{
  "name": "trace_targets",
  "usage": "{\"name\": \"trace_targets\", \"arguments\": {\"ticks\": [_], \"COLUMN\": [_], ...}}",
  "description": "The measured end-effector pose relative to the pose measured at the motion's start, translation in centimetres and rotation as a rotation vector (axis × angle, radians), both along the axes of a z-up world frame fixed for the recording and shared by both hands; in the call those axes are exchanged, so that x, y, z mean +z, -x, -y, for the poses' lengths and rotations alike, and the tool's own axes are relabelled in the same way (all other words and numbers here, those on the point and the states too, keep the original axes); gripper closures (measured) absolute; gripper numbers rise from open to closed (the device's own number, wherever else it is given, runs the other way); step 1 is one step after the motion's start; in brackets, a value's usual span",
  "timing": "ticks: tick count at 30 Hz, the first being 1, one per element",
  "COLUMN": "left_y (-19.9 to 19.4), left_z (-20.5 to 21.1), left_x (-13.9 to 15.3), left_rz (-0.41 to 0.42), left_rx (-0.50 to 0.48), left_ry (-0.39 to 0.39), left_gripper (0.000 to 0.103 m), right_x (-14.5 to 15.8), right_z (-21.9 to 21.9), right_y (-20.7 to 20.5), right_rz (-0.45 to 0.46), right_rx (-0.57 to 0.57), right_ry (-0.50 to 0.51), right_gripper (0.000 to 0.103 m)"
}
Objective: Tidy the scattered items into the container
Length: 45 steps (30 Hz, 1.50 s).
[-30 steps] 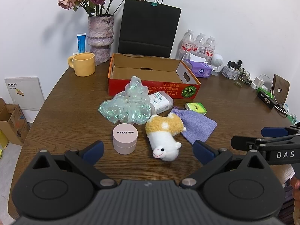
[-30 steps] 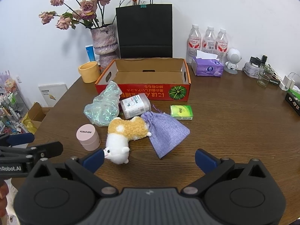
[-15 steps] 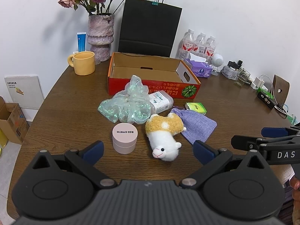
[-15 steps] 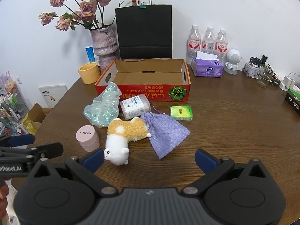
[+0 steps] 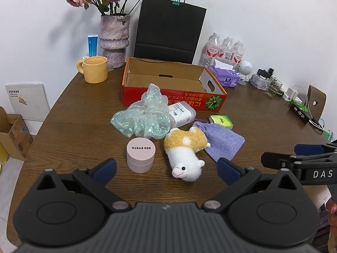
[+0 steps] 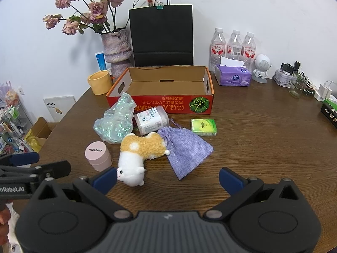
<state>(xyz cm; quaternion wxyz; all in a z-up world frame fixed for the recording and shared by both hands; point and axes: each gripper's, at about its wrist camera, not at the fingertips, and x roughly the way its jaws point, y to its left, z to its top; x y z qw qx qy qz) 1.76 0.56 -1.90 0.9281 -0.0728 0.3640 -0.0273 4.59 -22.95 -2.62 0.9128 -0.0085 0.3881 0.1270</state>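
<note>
Box (image 6: 160, 88) at frame centre, open, inside bare as far as I see. Six items lie on desk (image 6: 252, 143) below it: wrap (image 6: 114, 124), tub (image 6: 151, 120), green pack (image 6: 203, 127), pouch (image 6: 185, 149), plush (image 6: 139, 154), jar (image 6: 98, 155). Left tongs (image 5: 166, 168) and right tongs (image 6: 167, 178) both spread, holding nothing. All left to box.

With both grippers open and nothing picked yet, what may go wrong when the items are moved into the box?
1. The plush toy overlaps the purple pouch; lifting one may drag the other.
2. The crinkly plastic bag leans on the white container and may shift it.
3. The open box has a raised front wall, so low carries could hit it.
</note>
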Motion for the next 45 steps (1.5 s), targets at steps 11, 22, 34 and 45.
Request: {"name": "trace_targets", "arguments": {"ticks": [11, 22, 34, 45], "left_y": [-0.5, -1.9, -3.5, -5.5], "left_z": [-0.2, -1.3, -3.2, -3.6], "left_x": [-0.7, -3.1, -6.5, -9.4], "left_rz": [-0.008, -0.028, -0.018, 0.016], "left_rx": [0.006, 0.027, 0.089, 0.102], "left_ry": [-0.001, 0.03, 0.007, -0.053], "left_gripper": [0.0, 0.0, 0.0, 0.0], "right_x": [-0.7, -3.4, -8.5, -11.4], "right_z": [0.1, 0.3, 0.6, 0.4], "right_y": [-0.7, -2.0, -4.3, -6.7], "right_rz": [0.001, 0.05, -0.027, 0.002], "right_rx": [-0.002, 0.031, 0.072, 0.064], "right_ry": [-0.006, -0.024, -0.093, -0.116], "right_gripper": [0.0, 0.0, 0.0, 0.0]}}
